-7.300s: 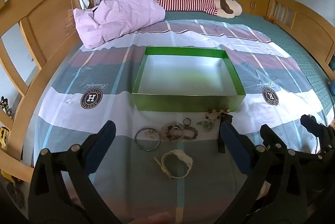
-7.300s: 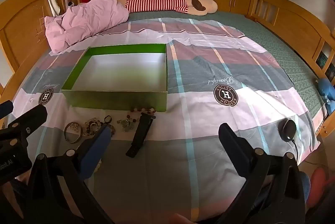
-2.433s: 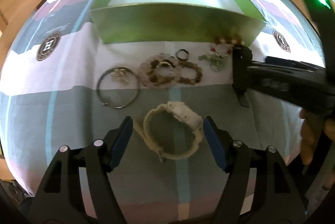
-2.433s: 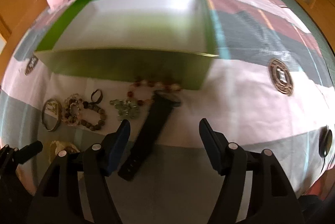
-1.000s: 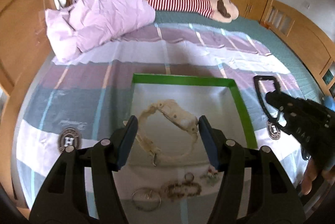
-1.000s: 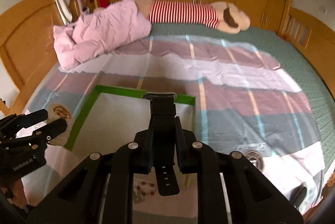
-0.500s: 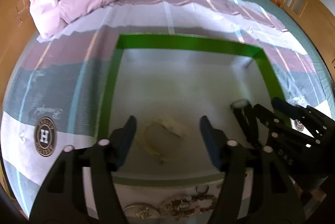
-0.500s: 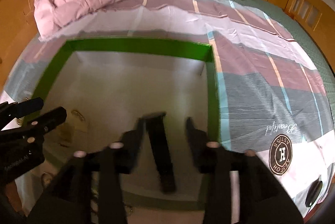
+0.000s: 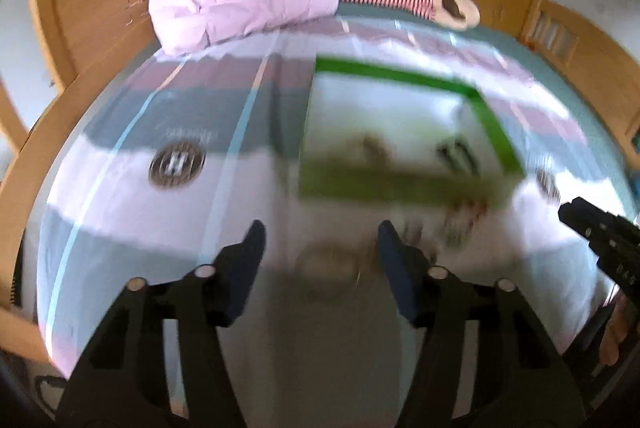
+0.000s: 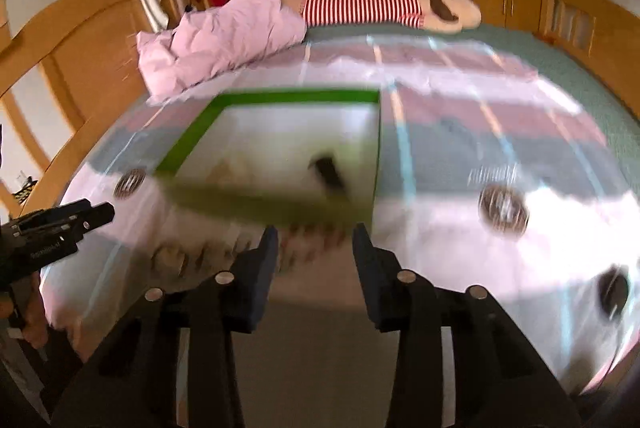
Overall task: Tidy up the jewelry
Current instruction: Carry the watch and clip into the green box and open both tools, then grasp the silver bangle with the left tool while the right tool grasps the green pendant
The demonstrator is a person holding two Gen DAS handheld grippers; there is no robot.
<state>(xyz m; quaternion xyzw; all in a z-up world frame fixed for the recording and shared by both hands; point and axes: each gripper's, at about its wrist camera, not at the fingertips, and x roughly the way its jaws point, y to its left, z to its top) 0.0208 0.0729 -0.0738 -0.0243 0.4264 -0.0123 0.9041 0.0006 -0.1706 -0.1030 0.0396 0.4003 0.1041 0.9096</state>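
**Partly sorted: two pieces boxed, the rest left on the bed**

Already, two items can be made out inside the green box (image 10: pixel 188 144), which sits on the striped bedspread (image 9: pixel 132 212): a dark watch (image 10: pixel 330 172) near its right wall, and a pale, blurred piece (image 10: pixel 224 168) toward its left, too smeared to be identified with certainty. In the left wrist view the same dark watch (image 9: pixel 456 154) is seen by the right wall.

Both frames are heavily motion-blurred, so detail is limited. The left hand-held gripper (image 9: pixel 320 242) is seen with its fingers spread apart and nothing between them; the right hand-held gripper (image 10: pixel 314 246) is likewise parted and empty. Both are held over the bed, just in front of the box's near wall.

A row of remaining jewelry (image 10: pixel 188 258) is still spread on the bedspread between the box and the grippers: a ring-shaped bangle (image 9: pixel 328 266) can be guessed at below the left fingers, with beaded pieces (image 9: pixel 460 224) further right, though individual items cannot be told apart.

The task is judged to be under halfway done: several pieces remain to be picked up and placed in the box.
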